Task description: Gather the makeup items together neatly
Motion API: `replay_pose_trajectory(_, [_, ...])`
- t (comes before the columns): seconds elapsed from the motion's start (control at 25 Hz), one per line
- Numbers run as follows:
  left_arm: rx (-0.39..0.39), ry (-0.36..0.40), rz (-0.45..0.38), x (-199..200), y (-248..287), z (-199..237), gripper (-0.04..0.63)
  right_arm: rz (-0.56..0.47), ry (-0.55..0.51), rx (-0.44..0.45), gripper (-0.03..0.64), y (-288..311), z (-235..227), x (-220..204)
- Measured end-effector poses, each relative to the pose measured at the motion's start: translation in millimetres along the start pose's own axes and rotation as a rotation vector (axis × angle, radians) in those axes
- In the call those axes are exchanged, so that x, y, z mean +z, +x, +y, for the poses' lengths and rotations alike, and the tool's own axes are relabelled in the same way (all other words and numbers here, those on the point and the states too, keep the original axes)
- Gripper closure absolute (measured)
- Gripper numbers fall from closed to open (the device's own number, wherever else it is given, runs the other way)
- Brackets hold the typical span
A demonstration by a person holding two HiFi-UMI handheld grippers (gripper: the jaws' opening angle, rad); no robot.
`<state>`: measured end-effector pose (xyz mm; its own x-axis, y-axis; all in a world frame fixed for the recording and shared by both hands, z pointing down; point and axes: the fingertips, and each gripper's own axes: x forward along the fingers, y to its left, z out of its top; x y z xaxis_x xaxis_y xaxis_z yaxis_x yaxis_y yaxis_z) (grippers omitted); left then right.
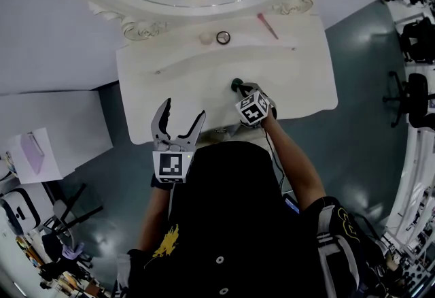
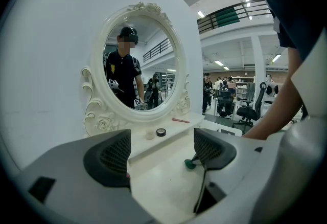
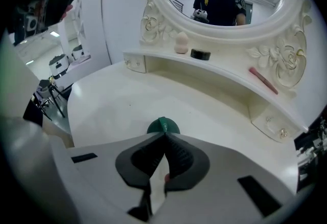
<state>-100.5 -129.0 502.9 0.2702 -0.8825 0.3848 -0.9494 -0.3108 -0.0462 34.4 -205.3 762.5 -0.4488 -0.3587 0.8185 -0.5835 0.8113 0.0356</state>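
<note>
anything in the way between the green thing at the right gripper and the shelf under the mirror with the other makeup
Nothing visible. Bare tabletop lies between the green item and the shelf, where the sponge, black round container and pink stick sit.

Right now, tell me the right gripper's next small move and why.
Probably lift the green item slightly off the table: the right gripper looks shut on its top, and the sponge, black compact and pink stick wait on the shelf.
</note>
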Motion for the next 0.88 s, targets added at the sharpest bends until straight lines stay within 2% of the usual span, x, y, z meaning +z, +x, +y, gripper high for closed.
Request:
replay_pose_trajectory(0.24, [-0.004,0.001,-0.014,1,-3,-1,0.202,-0.063,0.017,-0.035,0.6,-21,-10,23])
replay_pose_trajectory(0.52, [-0.004,0.002,-0.031,5,-6,-2,0.202,-0.169,0.053,-0.14,0.6,-48,-58,78])
replay_pose_trajectory(0.72, [0.013,-0.003,-0.039,6,-11,2,0.201,-0.214,0.012,-0.194,0.6,-54,-91,119])
replay_pose_trajectory(0.88, [0.036,-0.015,-0.032,5,-16,8,0.201,-0.204,-0.026,-0.23,0.6,-48,-112,139])
